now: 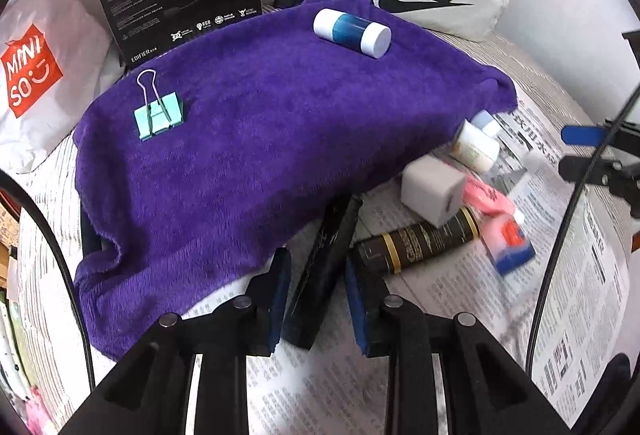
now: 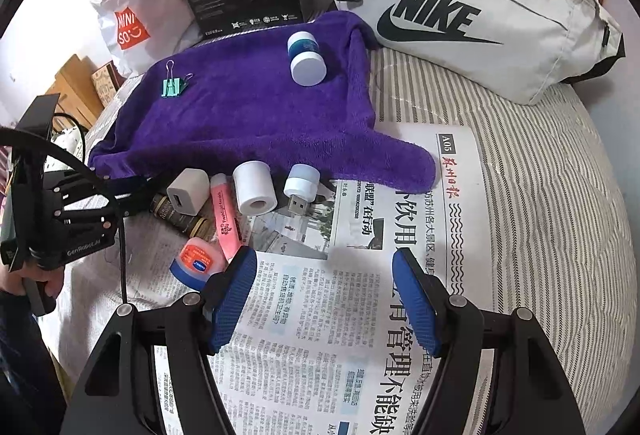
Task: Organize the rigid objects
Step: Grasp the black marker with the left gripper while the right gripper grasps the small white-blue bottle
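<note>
Striped bedding (image 2: 520, 171) carries newspaper (image 2: 320, 315) and a purple towel (image 1: 248, 163).

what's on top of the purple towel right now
A mint binder clip and a blue bottle with white caps lie on the purple towel. Whatever props the towel up is covered.

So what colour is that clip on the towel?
Mint green with silver wire handles; the clip shows best in the left wrist view.

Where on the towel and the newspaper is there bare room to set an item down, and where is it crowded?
Free: the towel between the clip and the jar; the newspaper ahead of the right claw. Crowded: the towel's near edge, from the charger to the USB light.
</note>
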A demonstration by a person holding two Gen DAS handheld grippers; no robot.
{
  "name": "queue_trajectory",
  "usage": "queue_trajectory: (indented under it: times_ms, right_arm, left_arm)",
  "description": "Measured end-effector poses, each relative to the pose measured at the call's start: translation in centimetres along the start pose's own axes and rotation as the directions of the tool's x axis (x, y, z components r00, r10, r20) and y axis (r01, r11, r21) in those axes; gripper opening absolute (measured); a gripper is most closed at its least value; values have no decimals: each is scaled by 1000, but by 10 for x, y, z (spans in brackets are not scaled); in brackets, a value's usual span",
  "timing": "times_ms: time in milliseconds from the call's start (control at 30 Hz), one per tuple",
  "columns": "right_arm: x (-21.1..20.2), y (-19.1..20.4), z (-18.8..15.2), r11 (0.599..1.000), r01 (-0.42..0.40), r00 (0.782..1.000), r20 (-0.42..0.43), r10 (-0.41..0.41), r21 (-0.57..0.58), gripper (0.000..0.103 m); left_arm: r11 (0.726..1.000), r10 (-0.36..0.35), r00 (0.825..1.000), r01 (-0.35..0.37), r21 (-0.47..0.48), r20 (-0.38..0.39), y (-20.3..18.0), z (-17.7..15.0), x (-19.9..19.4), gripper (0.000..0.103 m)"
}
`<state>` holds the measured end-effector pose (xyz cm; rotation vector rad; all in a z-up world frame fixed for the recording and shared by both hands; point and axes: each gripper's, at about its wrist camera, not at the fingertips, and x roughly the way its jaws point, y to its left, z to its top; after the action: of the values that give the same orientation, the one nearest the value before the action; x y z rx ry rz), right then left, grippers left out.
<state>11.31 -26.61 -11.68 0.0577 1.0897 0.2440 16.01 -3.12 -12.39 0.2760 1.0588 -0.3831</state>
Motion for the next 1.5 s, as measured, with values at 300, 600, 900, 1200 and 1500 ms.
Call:
queue_trajectory:
  times_ms: [300, 600, 900, 1200, 1500]
  right_arm:
    - [7, -2, 0, 1000, 2, 1000, -17, -2, -1, 70]
    - [17, -6, 6, 999, -24, 1000, 0, 24, 28, 70]
    - [34, -4, 32, 998, -37, 998, 47, 34, 57, 58]
    - [59, 6, 43, 1000, -12, 1000, 9, 12, 22, 37]
    - [56, 5, 37, 998, 48, 999, 23, -47, -41, 30]
  left_arm:
    - [998, -54, 999, 54, -20, 2, 2, -2, 0, 18]
    - [995, -22, 1000, 23, -99, 11, 13, -13, -6, 15]
    - [984, 0, 1000, 2, -180, 16, 39, -40, -17, 15]
    - [982, -1, 1000, 6, -187, 31, 37, -40, -15, 15]
    - [978, -15, 999, 26, -207, 50, 42, -43, -15, 15]
